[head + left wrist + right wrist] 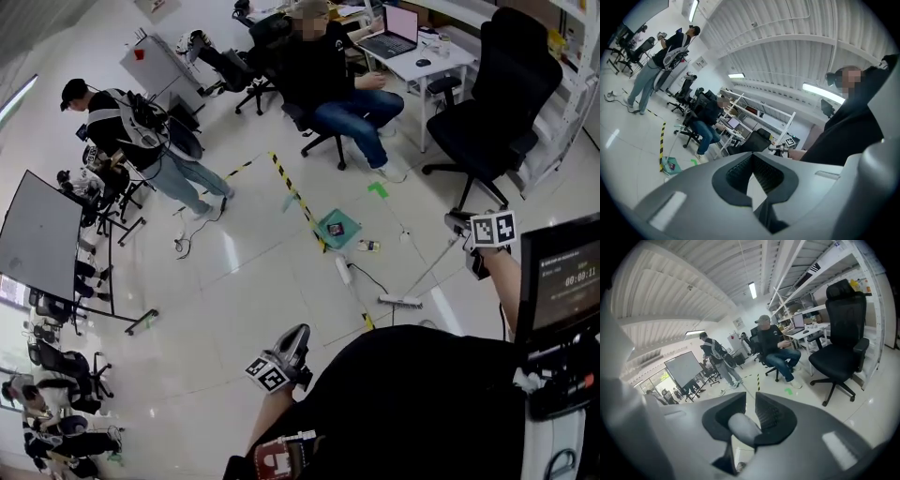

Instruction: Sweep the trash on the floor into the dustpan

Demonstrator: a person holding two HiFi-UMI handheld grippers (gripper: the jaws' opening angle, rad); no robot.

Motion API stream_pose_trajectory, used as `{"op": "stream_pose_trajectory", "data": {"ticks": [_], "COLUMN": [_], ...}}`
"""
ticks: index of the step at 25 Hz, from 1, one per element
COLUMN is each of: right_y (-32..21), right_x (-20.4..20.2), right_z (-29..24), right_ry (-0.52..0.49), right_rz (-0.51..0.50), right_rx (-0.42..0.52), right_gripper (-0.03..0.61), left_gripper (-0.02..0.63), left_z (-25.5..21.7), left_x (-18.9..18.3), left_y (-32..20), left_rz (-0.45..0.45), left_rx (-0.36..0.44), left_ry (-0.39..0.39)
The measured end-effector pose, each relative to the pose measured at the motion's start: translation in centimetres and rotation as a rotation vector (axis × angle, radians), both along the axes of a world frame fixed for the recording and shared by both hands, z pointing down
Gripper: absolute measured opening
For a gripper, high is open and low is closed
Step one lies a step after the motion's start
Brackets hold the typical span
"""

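A green dustpan (pixel 337 228) (pixel 669 165) lies on the white floor beside the yellow-black tape, with a dark item in it. A small piece of trash (pixel 368 246) lies just right of it, and a white piece (pixel 343 270) lies nearer me. My right gripper (pixel 473 246) (pixel 751 397) is shut on the grey broom handle (pixel 431 270) (pixel 740 425). The broom head (pixel 400 302) rests on the floor short of the trash. My left gripper (pixel 298 336) (pixel 751 159) is held low by my body, well back from the dustpan, shut on nothing.
A seated person (pixel 337 84) and a black office chair (pixel 487 112) are beyond the dustpan. Another person (pixel 122 122) stands at the left near a dark board (pixel 37 239). A tape line (pixel 300 202) and a cable (pixel 375 281) cross the floor.
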State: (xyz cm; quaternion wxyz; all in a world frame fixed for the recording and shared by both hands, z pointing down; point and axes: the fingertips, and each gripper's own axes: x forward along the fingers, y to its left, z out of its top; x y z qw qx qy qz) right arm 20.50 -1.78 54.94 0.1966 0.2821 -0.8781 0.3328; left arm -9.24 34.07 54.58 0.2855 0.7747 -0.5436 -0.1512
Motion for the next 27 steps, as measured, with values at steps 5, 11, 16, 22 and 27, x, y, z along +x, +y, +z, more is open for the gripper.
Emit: {"op": "stream_pose_trajectory", "data": {"ticks": [5, 11, 16, 22, 27], "right_y": [4.7, 6.4, 5.8, 6.2, 4.9], "right_x": [-2.2, -3.7, -3.4, -4.0, -3.7], "right_z": [-0.5, -0.1, 0.4, 1.1, 2.5], "right_ry": [0.051, 0.070, 0.060, 0.077, 0.093], "right_rz": [0.061, 0.011, -0.059, -0.111, -0.117], "right_rx": [-0.001, -0.008, -0.019, -0.011, -0.009], "right_gripper": [0.052, 0.048, 0.048, 0.048, 0.049], "left_gripper": [-0.005, -0.005, -0.005, -0.005, -0.005], "left_z": [0.6, -0.4, -0.8, -1.5, -0.8], "left_x": [-4.0, -6.7, -3.3, -2.4, -2.7], "left_y": [5.2, 5.1, 1.4, 0.0, -0.3], "left_rz": [0.068, 0.031, 0.006, 0.016, -0.014], "left_rx": [-0.012, 0.026, 0.060, 0.080, 0.081], "left_ry": [-0.011, -0.034, -0.011, -0.034, -0.035]}}
